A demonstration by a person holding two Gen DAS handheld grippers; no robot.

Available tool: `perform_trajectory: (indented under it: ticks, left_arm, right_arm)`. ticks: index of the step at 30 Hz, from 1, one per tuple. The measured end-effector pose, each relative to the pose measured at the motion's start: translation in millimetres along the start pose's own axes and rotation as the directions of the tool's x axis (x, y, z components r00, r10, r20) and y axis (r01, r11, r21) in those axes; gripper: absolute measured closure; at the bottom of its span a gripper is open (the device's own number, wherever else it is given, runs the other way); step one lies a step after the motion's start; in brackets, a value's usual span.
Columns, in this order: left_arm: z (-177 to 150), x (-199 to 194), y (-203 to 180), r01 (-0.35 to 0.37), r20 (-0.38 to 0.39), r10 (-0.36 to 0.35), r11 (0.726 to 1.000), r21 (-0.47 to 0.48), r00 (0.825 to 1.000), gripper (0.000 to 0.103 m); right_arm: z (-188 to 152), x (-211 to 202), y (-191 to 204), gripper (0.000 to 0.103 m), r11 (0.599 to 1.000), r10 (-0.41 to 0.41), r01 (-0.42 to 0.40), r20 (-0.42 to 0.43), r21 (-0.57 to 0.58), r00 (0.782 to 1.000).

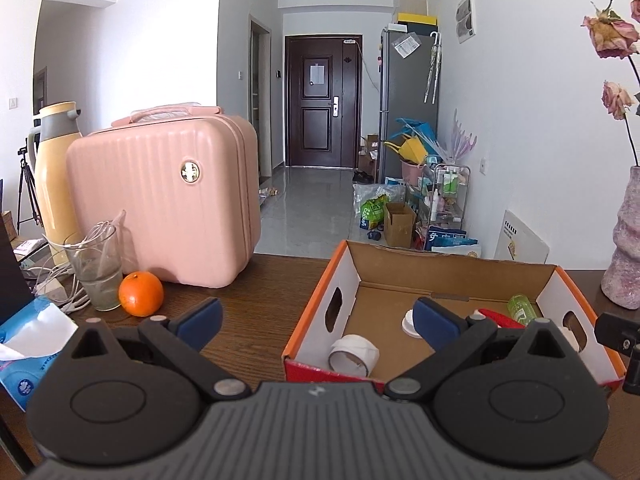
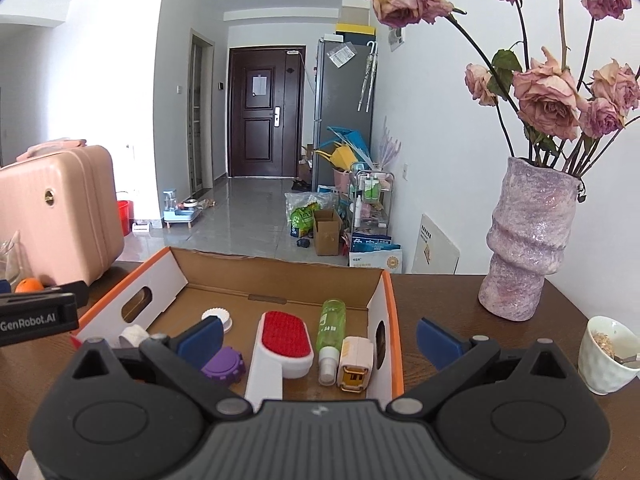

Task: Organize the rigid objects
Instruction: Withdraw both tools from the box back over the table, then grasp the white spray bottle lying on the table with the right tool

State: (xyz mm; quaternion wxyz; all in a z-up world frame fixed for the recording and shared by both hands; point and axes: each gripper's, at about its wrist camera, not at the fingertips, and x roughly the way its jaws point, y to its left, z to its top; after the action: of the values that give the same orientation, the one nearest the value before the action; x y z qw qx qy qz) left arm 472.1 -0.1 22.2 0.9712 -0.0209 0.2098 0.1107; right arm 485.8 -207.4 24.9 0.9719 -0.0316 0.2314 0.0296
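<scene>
Both of my tongs stand wide open and grip nothing. My left gripper hangs over the near left corner of the cardboard box, its left blue pad above the bare wooden table and its right pad over the box floor. My right gripper hangs over the near right part of the same box, the left pad inside above the goods and the right pad outside the orange-edged wall. In the box, seen from the right wrist, lie a roll of white tape at the left, a round white lid behind it, a purple ridged cap just beside my left pad, a white lint brush with a red pad in the middle, a green spray bottle lying lengthwise to its right, and a cream-coloured small box with a yellow end touching the bottle near the right wall. Outside the box, to the left, an orange sits just beside a glass, with a pink suitcase behind them, a yellow thermos jug farther left and a blue tissue pack at the near edge. To the right stand a mottled pink vase of dried roses and, nearer, a white cup with a spoon in it.
</scene>
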Motion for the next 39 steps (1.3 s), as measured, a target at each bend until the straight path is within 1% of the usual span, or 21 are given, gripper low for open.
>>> perform_trajectory:
  ticks: [8, 12, 20, 32, 39]
  left_arm:
    - [-17.8, -32.5, 11.5, 0.000, 0.020, 0.000, 1.000, 0.009, 1.000, 0.000]
    - [-27.6, -45.7, 19.8, -0.004, 0.016, 0.004, 1.000, 0.007, 1.000, 0.000]
    - [-41.9, -73.9, 36.5, -0.014, 0.018, 0.014, 1.000, -0.005, 1.000, 0.000]
    - [-62.9, -115.3, 56.3, 0.009, 0.001, -0.009, 1.000, 0.000, 1.000, 0.000]
    - [-79.5, -131.5, 69.2, 0.017, -0.024, -0.017, 1.000, 0.003, 1.000, 0.000]
  right_arm:
    - [-16.6, -28.5, 3.4, 0.000, 1.000, 0.013, -0.013, 0.014, -0.005, 1.000]
    - [-27.3, -38.3, 3.6, 0.000, 1.000, 0.014, -0.014, 0.008, -0.001, 1.000]
    - [-47.1, -60.3, 5.7, 0.000, 1.000, 0.026, -0.026, 0.026, 0.008, 0.999]
    - [-77.8, -99.7, 20.6, 0.000, 0.997, 0.080, -0.079, 0.070, -0.009, 0.994]
    - [-98.4, -112.9, 25.2, 0.000, 0.994, 0.106, -0.105, 0.062, -0.018, 0.992]
